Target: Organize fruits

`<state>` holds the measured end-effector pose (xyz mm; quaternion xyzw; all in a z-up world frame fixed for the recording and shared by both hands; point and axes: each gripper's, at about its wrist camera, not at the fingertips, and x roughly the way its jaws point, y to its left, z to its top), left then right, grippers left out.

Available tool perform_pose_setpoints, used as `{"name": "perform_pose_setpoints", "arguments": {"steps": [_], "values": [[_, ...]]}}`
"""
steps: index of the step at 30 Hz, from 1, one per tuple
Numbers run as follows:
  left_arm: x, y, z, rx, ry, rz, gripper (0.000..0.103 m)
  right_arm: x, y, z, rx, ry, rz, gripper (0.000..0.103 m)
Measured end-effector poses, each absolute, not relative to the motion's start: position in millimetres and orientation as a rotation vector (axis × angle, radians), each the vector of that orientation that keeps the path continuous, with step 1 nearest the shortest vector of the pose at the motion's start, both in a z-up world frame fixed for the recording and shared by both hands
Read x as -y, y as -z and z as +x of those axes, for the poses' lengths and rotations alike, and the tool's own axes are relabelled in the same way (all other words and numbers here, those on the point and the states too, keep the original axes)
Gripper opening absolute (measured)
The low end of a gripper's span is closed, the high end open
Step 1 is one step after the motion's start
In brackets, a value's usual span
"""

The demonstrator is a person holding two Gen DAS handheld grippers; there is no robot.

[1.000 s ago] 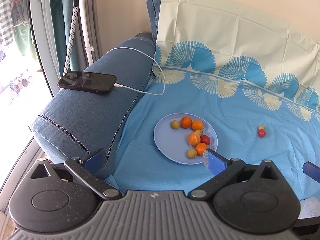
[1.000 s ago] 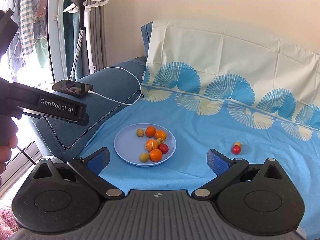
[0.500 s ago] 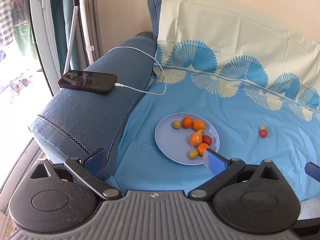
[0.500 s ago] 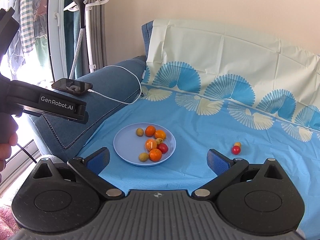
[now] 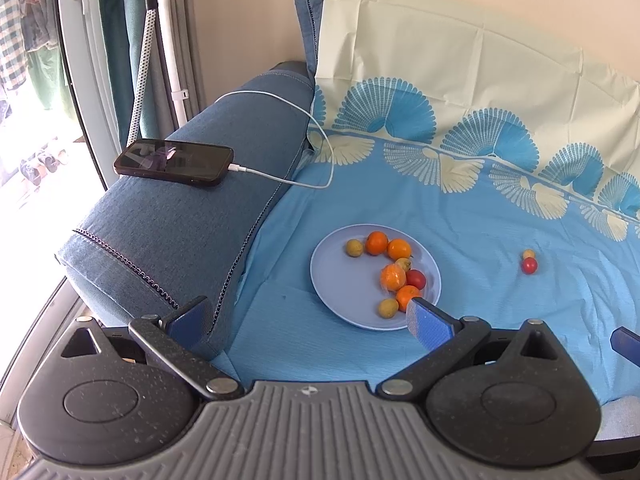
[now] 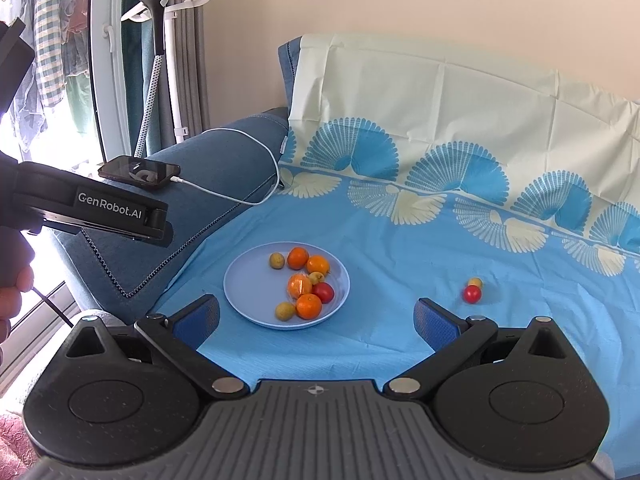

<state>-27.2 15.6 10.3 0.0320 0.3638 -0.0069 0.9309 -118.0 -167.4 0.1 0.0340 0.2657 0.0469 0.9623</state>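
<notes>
On the blue fan-patterned sheet [image 6: 400, 248] ahead of me sits a round pale-blue plate [image 6: 248, 280] holding eight fruits: four orange citrus, three small yellow-green ones and one red. Two more lie well apart to its right on the sheet, a red round fruit [image 6: 472, 293] touching a small yellowish fruit [image 6: 475, 282]. My left gripper [image 5: 308, 318] and my right gripper [image 6: 316, 316] both have their blue-padded fingers spread wide, holding nothing. One black phone [image 5: 174, 162] on a white cable [image 5: 280, 100] rests on the denim armrest [image 5: 192, 216]. My left gripper's housing reads "GenRobot.AI".
</notes>
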Motion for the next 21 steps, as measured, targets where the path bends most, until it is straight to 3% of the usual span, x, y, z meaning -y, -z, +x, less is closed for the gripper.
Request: {"name": "perform_pose_setpoints", "arguments": {"steps": [21], "values": [[18.1,4.6,4.2,-0.804,0.028,0.126,0.103,199.6,14.4,-100.9,-0.568,-0.035,0.160,0.102]]}}
